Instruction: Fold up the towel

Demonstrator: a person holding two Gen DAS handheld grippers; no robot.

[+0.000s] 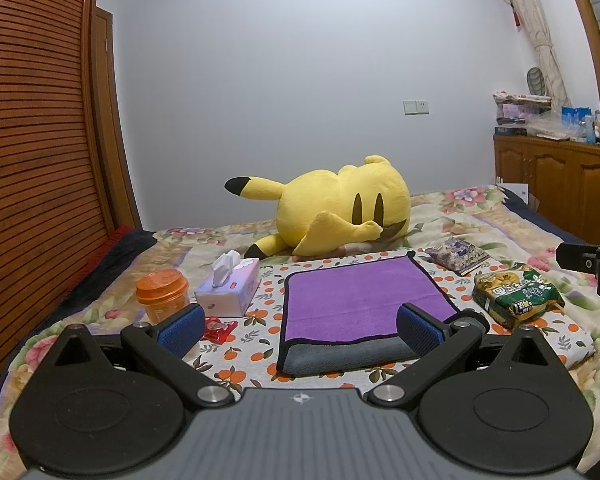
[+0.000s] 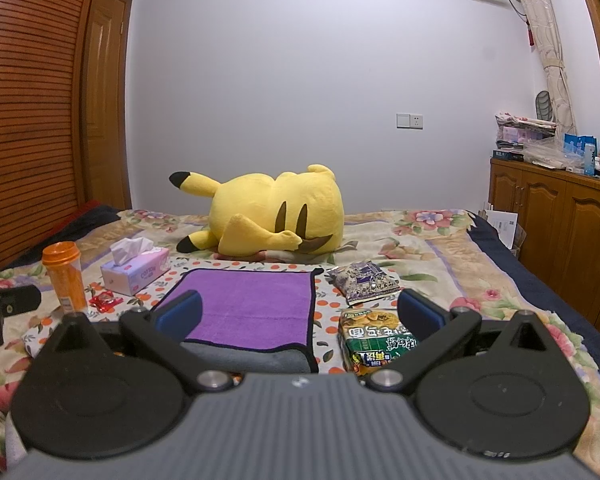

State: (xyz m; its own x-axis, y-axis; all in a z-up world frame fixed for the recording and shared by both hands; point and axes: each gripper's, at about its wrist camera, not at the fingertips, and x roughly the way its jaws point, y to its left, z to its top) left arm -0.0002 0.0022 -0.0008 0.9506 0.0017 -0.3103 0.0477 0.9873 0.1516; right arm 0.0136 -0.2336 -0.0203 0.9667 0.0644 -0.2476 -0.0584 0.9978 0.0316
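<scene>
Left wrist view:
Towel: the purple towel [image 1: 360,296] lies flat in front of the yellow plush toy [image 1: 336,208]. Its near edge shows a gray layer under the purple, so it looks folded once already.
Left gripper: the left gripper [image 1: 300,330] is wide open and holds nothing. It hangs over the towel's near edge.
Tissue box: the tissue box [image 1: 230,290] sits left of the towel.

Right wrist view:
Towel: the towel [image 2: 248,304] is right in front of the plush toy [image 2: 276,212].
Right gripper: the right gripper [image 2: 300,314] is wide open and holds nothing.
Noodle packet: the green noodle packet [image 2: 374,338] lies just right of the towel.
Left to do: maybe one more fold.
</scene>
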